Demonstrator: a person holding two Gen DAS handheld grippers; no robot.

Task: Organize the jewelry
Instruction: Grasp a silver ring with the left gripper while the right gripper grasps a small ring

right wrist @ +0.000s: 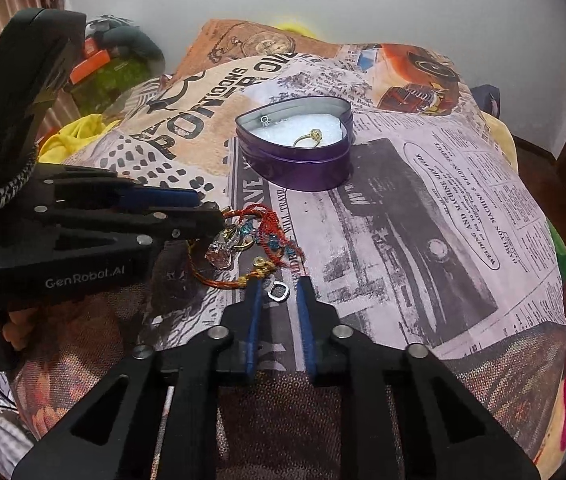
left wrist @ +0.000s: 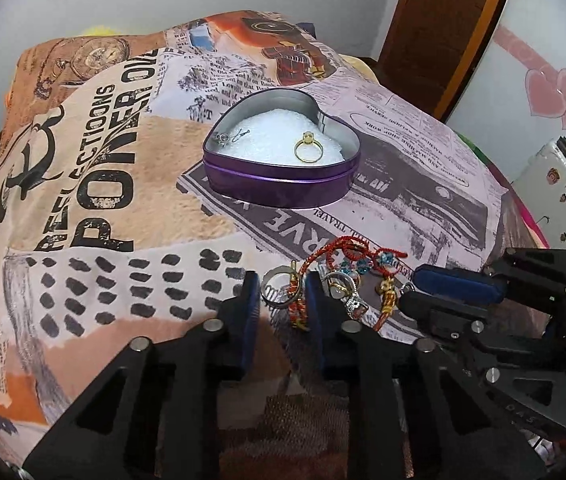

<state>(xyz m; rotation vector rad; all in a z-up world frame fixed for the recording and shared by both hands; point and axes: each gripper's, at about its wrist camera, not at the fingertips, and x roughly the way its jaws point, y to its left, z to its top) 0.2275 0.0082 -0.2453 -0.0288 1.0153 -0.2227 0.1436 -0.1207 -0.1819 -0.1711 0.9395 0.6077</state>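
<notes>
A newspaper-print blanket [left wrist: 123,184] covers the bed, yellow cloth [right wrist: 71,136] bunched beside it, pink heart stickers [left wrist: 563,96] on the wall

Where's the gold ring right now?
The gold ring lies on the white padding inside the open purple heart tin, toward its right lobe in the left wrist view, opposite the small silver pieces at the left wall.
</notes>
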